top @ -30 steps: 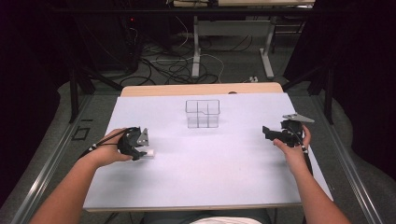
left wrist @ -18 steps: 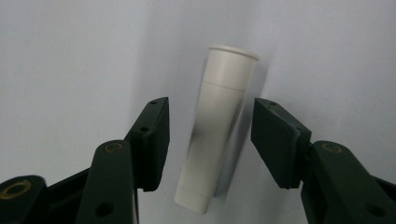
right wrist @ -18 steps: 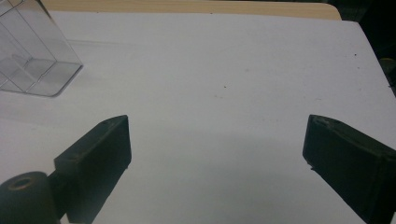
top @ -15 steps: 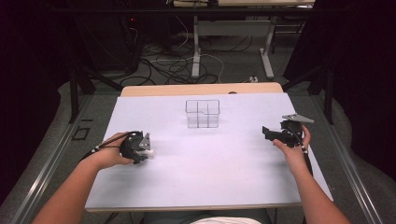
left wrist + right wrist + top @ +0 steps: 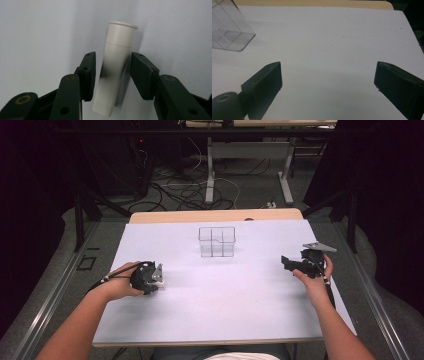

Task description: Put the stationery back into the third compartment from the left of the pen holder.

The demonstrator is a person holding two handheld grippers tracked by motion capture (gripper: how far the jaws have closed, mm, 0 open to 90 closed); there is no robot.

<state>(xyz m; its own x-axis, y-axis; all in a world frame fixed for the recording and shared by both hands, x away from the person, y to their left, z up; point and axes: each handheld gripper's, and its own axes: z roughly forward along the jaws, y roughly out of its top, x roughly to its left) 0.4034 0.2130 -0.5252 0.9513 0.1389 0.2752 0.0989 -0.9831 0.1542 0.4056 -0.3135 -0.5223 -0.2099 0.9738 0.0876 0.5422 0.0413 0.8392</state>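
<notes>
Left gripper view: white tube (image 5: 116, 67) between left tongs (image 5: 112, 75).

Left forearm reaching in from the lower left, left hand (image 5: 121, 285) low over the table, black two-jaw left gripper (image 5: 112, 75) with jaws just closing, a narrow gap left; right forearm from the lower right, black two-jaw right gripper (image 5: 328, 85) spread wide, held level

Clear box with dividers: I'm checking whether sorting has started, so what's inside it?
The clear box looks empty; through its walls just the white table shows.
</notes>
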